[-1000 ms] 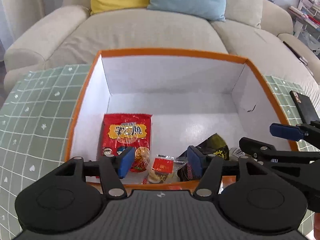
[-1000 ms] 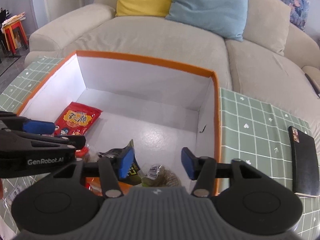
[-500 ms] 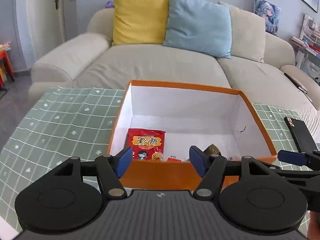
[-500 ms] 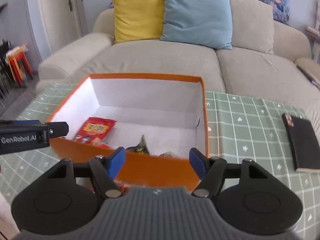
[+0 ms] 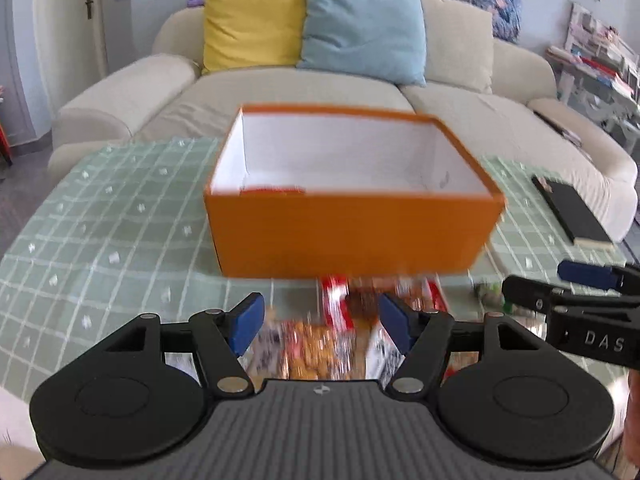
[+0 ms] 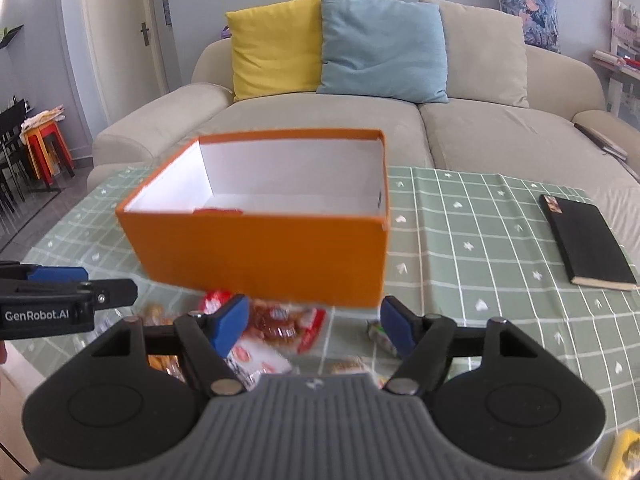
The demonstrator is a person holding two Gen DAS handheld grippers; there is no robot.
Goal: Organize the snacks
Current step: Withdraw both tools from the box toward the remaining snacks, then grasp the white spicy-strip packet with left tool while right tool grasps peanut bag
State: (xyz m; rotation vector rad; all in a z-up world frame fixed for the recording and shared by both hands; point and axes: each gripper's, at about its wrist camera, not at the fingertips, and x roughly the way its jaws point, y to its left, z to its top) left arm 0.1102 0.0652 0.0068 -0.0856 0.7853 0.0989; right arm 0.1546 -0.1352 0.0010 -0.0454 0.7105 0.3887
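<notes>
Now both grippers are back from over the orange box to the loose snack packets on the tablecloth. I read left gripper wide open, empty; right gripper jaws opening, nothing gripped. One red packet lies boxed. Legible: "GenRobot.AI", "DAS"; packet print is blurred

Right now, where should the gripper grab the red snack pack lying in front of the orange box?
Probably by a short sealed end, coming down from above. The red pack lies flat on the cloth before the box, so only its thin edges fit between jaws. The right gripper, opening and empty, is nearest.
</notes>
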